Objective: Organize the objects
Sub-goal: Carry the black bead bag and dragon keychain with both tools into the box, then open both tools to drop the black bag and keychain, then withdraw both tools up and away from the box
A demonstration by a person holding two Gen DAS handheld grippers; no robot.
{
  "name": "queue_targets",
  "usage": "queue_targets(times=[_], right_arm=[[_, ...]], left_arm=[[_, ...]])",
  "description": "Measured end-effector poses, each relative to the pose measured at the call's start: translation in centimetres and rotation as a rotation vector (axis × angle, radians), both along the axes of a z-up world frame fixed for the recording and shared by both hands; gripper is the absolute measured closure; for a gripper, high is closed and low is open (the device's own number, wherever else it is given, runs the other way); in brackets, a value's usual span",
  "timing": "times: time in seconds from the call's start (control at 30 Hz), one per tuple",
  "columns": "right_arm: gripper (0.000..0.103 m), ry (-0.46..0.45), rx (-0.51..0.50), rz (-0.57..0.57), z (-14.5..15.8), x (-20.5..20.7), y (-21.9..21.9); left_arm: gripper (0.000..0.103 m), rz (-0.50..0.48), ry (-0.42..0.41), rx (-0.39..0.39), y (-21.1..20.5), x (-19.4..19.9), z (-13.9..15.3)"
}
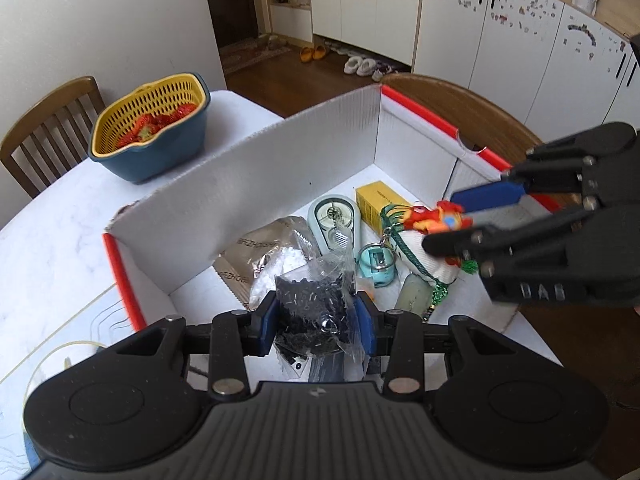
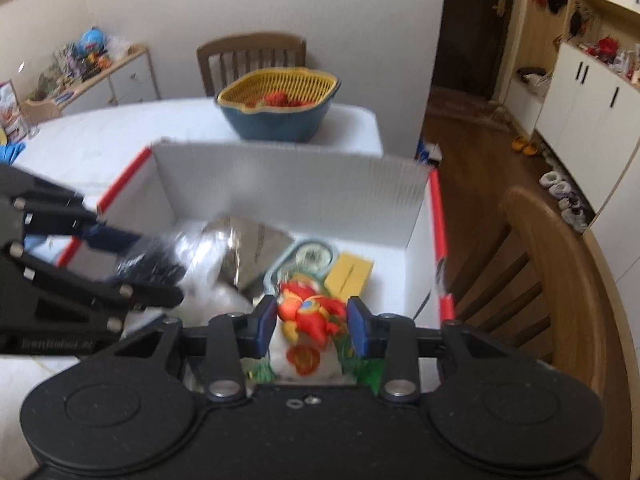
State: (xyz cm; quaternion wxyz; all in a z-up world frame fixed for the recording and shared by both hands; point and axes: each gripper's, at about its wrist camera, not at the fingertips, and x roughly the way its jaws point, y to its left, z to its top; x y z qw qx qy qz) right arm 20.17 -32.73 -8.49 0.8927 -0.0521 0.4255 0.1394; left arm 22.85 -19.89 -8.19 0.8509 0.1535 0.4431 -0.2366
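Note:
A white cardboard box point(image 1: 280, 152) with red-taped edges stands open on the table. My left gripper point(image 1: 320, 328) is shut on a clear bag of small black pieces point(image 1: 316, 300), held over the box's near side. My right gripper point(image 2: 312, 324) is shut on a red and orange embroidered charm point(image 2: 312, 312) with a white pouch and green cords, above the box's right part. In the left wrist view the right gripper point(image 1: 452, 216) comes in from the right, holding the charm point(image 1: 440, 218). The left gripper point(image 2: 152, 264) with its bag shows at the left of the right wrist view.
Inside the box lie a silver foil packet point(image 1: 256, 252), a bag of white beads point(image 1: 276, 264), a pale green tape dispenser point(image 1: 334, 216), a yellow carton point(image 1: 378, 202) and a light blue sharpener keyring point(image 1: 378, 264). A blue and yellow strainer bowl of strawberries point(image 1: 152, 128) stands behind. Wooden chairs point(image 2: 560, 280) flank the table.

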Motion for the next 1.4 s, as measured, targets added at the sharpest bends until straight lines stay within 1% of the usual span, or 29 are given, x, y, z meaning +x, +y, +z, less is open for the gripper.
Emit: queue_targets(times=[0.1,0.17,0.4,0.53,0.57,0.63,0.7,0.77,0.87,1.0,1.27,1.37,1.4], right_arm=[[0.067,0.023,-0.006,0.031,-0.8,0.0,0.1],[0.066,0.021,0.0,0.046,-0.9,-0.1,0.1],[0.066,0.02,0.037,0.055,-1.0,0.5,-0.1],[0.063,0.028,0.05,0.065,-0.9,0.4,-0.4],[0.062,0.03,0.054,0.068,-0.9,0.3,-0.4],[0.059,0.029,0.062,0.067,-0.7,0.2,-0.6],[0.059,0.028,0.067,0.064,-0.6,0.0,-0.7],[0.058,0.029,0.074,0.057,-0.5,-0.1,-0.9],[0.057,0.023,0.079,0.054,-0.3,-0.5,-0.9],[0.05,0.007,0.087,0.046,0.3,-1.2,-1.1],[0.046,-0.032,0.1,0.022,2.1,-2.7,-0.5],[0.043,-0.05,0.107,0.008,2.9,-3.5,0.0],[0.042,-0.057,0.109,0.003,3.1,-3.8,0.2]], left_arm=[[0.064,-0.001,0.012,0.008,-0.5,0.7,-0.8],[0.064,-0.004,0.018,0.006,-0.7,1.0,-1.2],[0.063,-0.015,0.029,0.0,-1.6,1.6,-2.1],[0.063,-0.016,0.029,-0.007,-1.5,1.5,-2.1],[0.061,-0.014,0.029,-0.009,-1.5,1.5,-2.1],[0.055,-0.007,0.031,-0.017,-1.4,1.4,-2.1],[0.045,0.0,0.033,-0.025,-1.2,1.4,-2.1],[0.043,0.006,0.032,-0.03,-1.0,1.2,-2.1],[0.042,0.014,0.029,-0.034,-0.7,0.8,-1.9],[0.039,0.03,0.016,-0.055,0.1,0.0,-1.3],[0.038,0.039,-0.031,-0.115,2.0,-1.7,1.2],[0.032,0.037,-0.057,-0.142,2.9,-2.5,2.3],[0.032,0.036,-0.064,-0.151,3.2,-2.7,2.6]])
